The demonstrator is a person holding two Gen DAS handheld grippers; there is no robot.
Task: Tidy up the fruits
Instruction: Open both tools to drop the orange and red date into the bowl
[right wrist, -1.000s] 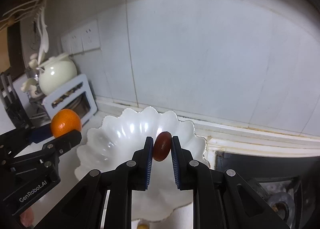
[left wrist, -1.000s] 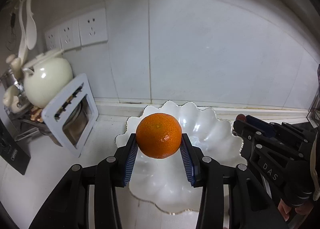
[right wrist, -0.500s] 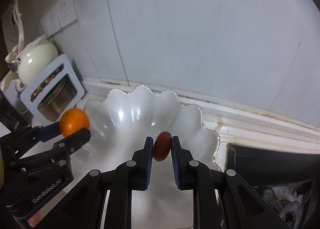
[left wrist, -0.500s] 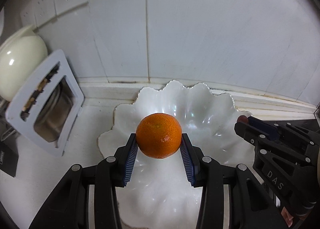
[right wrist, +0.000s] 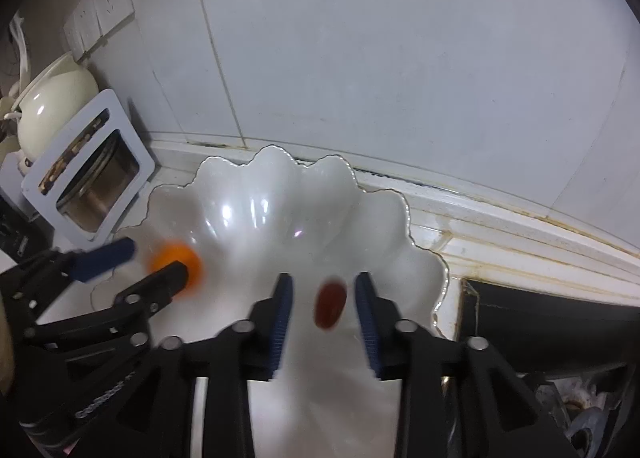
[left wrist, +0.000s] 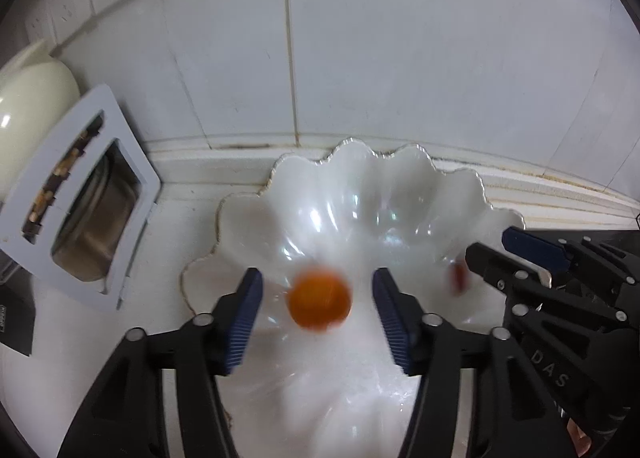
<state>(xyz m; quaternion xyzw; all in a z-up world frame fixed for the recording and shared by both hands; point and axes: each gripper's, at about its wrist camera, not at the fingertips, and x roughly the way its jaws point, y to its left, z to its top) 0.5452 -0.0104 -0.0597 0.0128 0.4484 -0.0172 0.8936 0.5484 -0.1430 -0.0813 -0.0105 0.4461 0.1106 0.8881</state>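
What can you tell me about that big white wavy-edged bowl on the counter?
The glossy white scalloped bowl, ceramic-looking with a thin gilt-looking rim, sits upright on the pale counter near the tiled wall. Blurred above its hollow are a round orange fruit and a small dark-red oval fruit, each between opening gripper jaws. Nothing visibly touches it.

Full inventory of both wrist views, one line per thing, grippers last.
orange: 1, orange, blurred, between the left pads over the bowl, touching neither.
small red fruit: 1, dark red, blurred, between the right pads, touching neither.
bowl: 1, white, scalloped rim, on the counter by the tiled wall.
rack: 1, white frame, left of the bowl, metal pot inside.
teapot: 1, cream, behind the rack.
wall sockets: a row, white, upper left wall.
stove: 1, black, right of the bowl.
left gripper: black, blue pads, jaws opening.
right gripper: black, blue pads, jaws opening.
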